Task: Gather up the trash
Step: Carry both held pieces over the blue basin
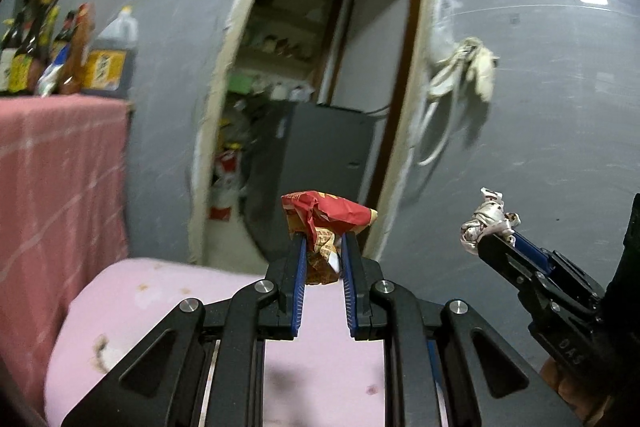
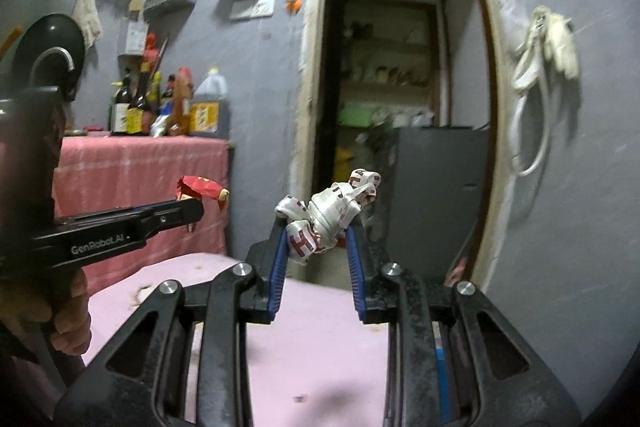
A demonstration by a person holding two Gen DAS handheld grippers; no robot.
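My left gripper (image 1: pixel 323 241) is shut on a crumpled red and yellow snack wrapper (image 1: pixel 326 217) and holds it in the air above a pink surface (image 1: pixel 160 291). My right gripper (image 2: pixel 318 227) is shut on a crumpled white wrapper with red print (image 2: pixel 328 215), also held in the air. The right gripper and its white wrapper (image 1: pixel 486 221) show at the lower right of the left wrist view. The left gripper and its red wrapper (image 2: pixel 202 187) show at the left of the right wrist view.
A table with a pink checked cloth (image 2: pixel 140 179) stands at the left with bottles and a jug (image 2: pixel 210 103) on it. An open doorway (image 2: pixel 396 87) lies ahead, with a grey cabinet (image 2: pixel 436 187) inside. White cords and cloth hang on the grey wall (image 2: pixel 548 43) at the right.
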